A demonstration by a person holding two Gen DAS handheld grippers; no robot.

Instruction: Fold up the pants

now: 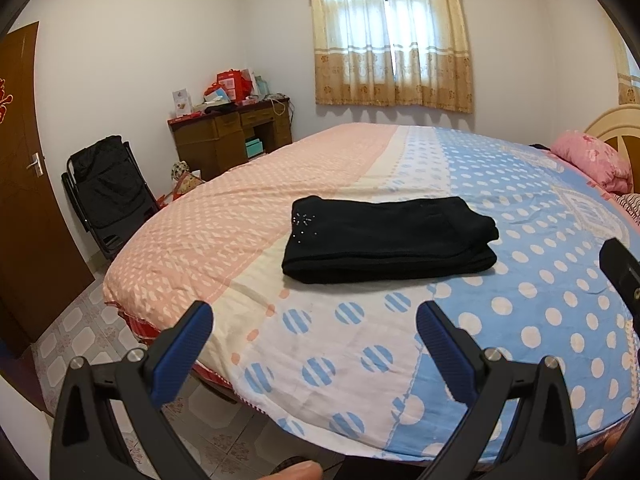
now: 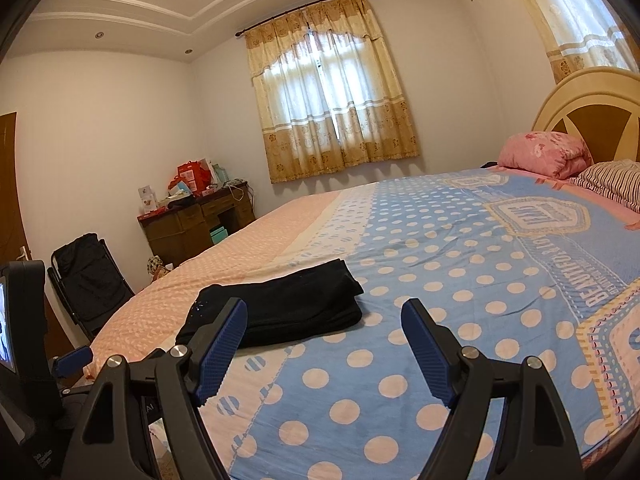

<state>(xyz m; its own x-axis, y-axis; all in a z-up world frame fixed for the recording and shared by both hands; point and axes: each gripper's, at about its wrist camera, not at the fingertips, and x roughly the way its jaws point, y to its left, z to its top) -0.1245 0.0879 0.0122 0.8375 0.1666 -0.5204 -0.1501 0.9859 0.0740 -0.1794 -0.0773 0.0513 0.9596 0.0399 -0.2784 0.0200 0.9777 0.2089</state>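
Black pants (image 1: 390,238) lie folded into a flat rectangle on the polka-dot bedspread (image 1: 520,292), with small rhinestones at their left end. They also show in the right wrist view (image 2: 288,312), partly behind my left finger. My left gripper (image 1: 314,316) is open and empty, held back from the pants above the bed's near edge. My right gripper (image 2: 324,312) is open and empty, to the right of the pants and apart from them. Part of the right gripper's body (image 1: 622,268) shows at the left wrist view's right edge.
The bed's near edge (image 1: 240,384) drops to a tiled floor (image 1: 80,332). A black folding chair (image 1: 106,196) and a cluttered wooden desk (image 1: 230,136) stand beyond the bed's left side. Pink pillows (image 2: 544,154) and the headboard (image 2: 588,100) are at the right. A door (image 1: 24,184) is at far left.
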